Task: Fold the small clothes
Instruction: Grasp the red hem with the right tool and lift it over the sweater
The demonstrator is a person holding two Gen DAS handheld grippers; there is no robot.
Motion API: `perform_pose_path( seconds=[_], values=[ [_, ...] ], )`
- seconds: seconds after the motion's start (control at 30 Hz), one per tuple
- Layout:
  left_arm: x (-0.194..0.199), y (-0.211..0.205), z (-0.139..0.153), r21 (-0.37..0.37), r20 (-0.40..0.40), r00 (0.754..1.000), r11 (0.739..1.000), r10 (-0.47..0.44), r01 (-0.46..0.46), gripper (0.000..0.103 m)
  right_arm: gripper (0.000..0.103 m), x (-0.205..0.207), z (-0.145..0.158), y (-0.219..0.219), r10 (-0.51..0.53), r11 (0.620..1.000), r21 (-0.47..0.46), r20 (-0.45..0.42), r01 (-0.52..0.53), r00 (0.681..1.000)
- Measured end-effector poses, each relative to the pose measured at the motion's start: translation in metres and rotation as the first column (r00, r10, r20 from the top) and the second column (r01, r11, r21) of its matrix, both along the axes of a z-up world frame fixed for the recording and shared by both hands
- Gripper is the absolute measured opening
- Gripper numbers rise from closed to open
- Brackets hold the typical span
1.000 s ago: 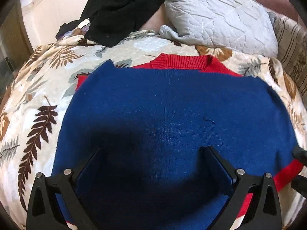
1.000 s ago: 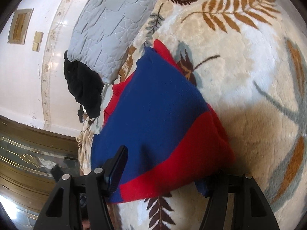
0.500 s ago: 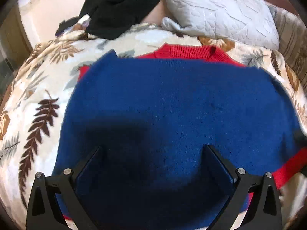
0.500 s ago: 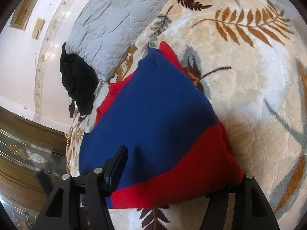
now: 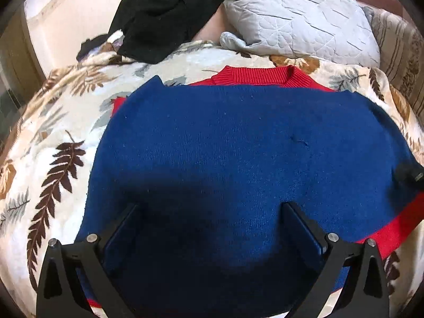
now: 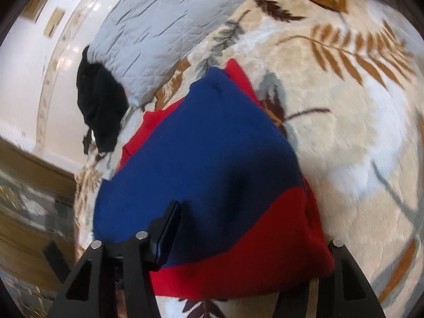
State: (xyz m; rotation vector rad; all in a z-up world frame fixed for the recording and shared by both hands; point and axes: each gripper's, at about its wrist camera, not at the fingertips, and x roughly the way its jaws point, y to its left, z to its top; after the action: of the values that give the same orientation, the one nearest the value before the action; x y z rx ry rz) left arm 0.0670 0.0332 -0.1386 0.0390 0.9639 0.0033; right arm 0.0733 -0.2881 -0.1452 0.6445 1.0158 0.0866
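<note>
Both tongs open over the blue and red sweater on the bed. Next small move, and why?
Probably lower the right tongs onto the near red hem and close there. The sweater lies folded flat on the leaf-print blanket, blue half over red, collar at the far edge. Both the right and left tongs stand open and hold nothing, and the right one already straddles that hem for another fold.

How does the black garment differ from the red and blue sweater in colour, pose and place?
The black garment is one dark colour; the sweater is blue with red collar and hem. The black garment lies crumpled in a heap; the sweater lies spread flat. The black garment sits far back beside the grey pillow; the sweater lies nearest both grippers. Both rest on the leaf-print blanket.
</note>
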Motion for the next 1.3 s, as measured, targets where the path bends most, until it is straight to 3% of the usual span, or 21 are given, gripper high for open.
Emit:
perform_pose_path(
  seconds=[0.07, 0.17, 0.3, 0.4, 0.43, 0.5, 0.53, 0.57, 0.67, 0.73, 0.83, 0.9, 0.93, 1.0, 1.07, 1.13, 1.3],
  values=[
    [-0.003, 0.01, 0.009, -0.048, -0.004, 1.0, 0.999, -0.012, 0.012, 0.103, 0.016, 0.004, 0.022, 0.01, 0.022, 0.998, -0.064, 0.025, -0.021, 0.999],
    [-0.023, 0.045, 0.03, -0.15, 0.062, 0.997, 0.988, 0.053, -0.043, 0.103, 0.016, 0.003, 0.085, 0.055, 0.121, 0.97, -0.23, 0.169, -0.08, 0.978],
    [-0.058, 0.115, 0.055, -0.239, 0.129, 0.969, 0.955, 0.21, -0.176, 0.103, 0.016, -0.008, 0.141, 0.153, 0.351, 0.887, -0.414, 0.309, -0.207, 0.884],
    [-0.08, 0.167, 0.055, -0.262, 0.142, 0.931, 0.92, 0.336, -0.292, 0.103, 0.016, -0.023, 0.123, 0.24, 0.564, 0.765, -0.533, 0.284, -0.362, 0.775],
    [-0.085, 0.182, 0.05, -0.272, 0.131, 0.92, 0.906, 0.369, -0.325, 0.103, 0.016, -0.025, 0.1, 0.267, 0.63, 0.702, -0.574, 0.226, -0.422, 0.743],
    [-0.09, 0.202, 0.038, -0.301, 0.083, 0.909, 0.88, 0.408, -0.368, 0.103, 0.016, -0.017, 0.042, 0.302, 0.694, 0.61, -0.566, 0.044, -0.555, 0.718],
    [-0.09, 0.208, 0.033, -0.317, 0.066, 0.904, 0.869, 0.421, -0.381, 0.103, 0.017, -0.014, 0.019, 0.308, 0.699, 0.606, -0.528, -0.004, -0.595, 0.715],
    [-0.09, 0.21, 0.029, -0.329, 0.055, 0.906, 0.864, 0.42, -0.381, 0.103, 0.017, -0.02, 0.023, 0.311, 0.699, 0.602, -0.57, 0.036, -0.559, 0.715],
    [-0.085, 0.207, 0.028, -0.356, 0.068, 0.917, 0.868, 0.394, -0.346, 0.103, 0.017, -0.015, 0.049, 0.307, 0.678, 0.643, -0.533, 0.062, -0.55, 0.732],
    [-0.084, 0.202, 0.028, -0.381, 0.073, 0.927, 0.869, 0.369, -0.316, 0.103, 0.016, -0.014, 0.062, 0.309, 0.68, 0.639, -0.555, 0.086, -0.532, 0.728],
    [-0.089, 0.199, 0.03, -0.383, 0.096, 0.934, 0.879, 0.345, -0.285, 0.103, 0.021, -0.019, 0.056, 0.315, 0.682, 0.648, -0.54, 0.096, -0.538, 0.725],
    [-0.09, 0.202, 0.031, -0.397, 0.095, 0.935, 0.875, 0.341, -0.279, 0.103, 0.039, -0.013, 0.03, 0.323, 0.686, 0.634, -0.507, 0.02, -0.584, 0.728],
    [-0.092, 0.205, 0.031, -0.409, 0.095, 0.933, 0.868, 0.348, -0.282, 0.103, 0.041, -0.018, 0.029, 0.324, 0.688, 0.637, -0.51, 0.038, -0.578, 0.725],
    [-0.092, 0.21, 0.031, -0.418, 0.1, 0.928, 0.862, 0.358, -0.287, 0.103, 0.075, -0.03, 0.036, 0.327, 0.721, 0.639, -0.481, 0.104, -0.6, 0.685],
    [-0.094, 0.213, 0.032, -0.431, 0.105, 0.927, 0.856, 0.361, -0.285, 0.103, 0.077, -0.037, 0.039, 0.328, 0.738, 0.633, -0.453, 0.109, -0.627, 0.666],
    [-0.096, 0.211, 0.034, -0.45, 0.112, 0.931, 0.853, 0.348, -0.265, 0.103, 0.078, -0.047, 0.044, 0.317, 0.727, 0.656, -0.431, 0.139, -0.62, 0.673],
    [-0.101, 0.178, 0.058, -0.482, 0.161, 0.964, 0.869, 0.211, -0.11, 0.103, 0.078, -0.081, 0.063, 0.254, 0.615, 0.779, -0.337, 0.247, -0.528, 0.749]
  ],
)
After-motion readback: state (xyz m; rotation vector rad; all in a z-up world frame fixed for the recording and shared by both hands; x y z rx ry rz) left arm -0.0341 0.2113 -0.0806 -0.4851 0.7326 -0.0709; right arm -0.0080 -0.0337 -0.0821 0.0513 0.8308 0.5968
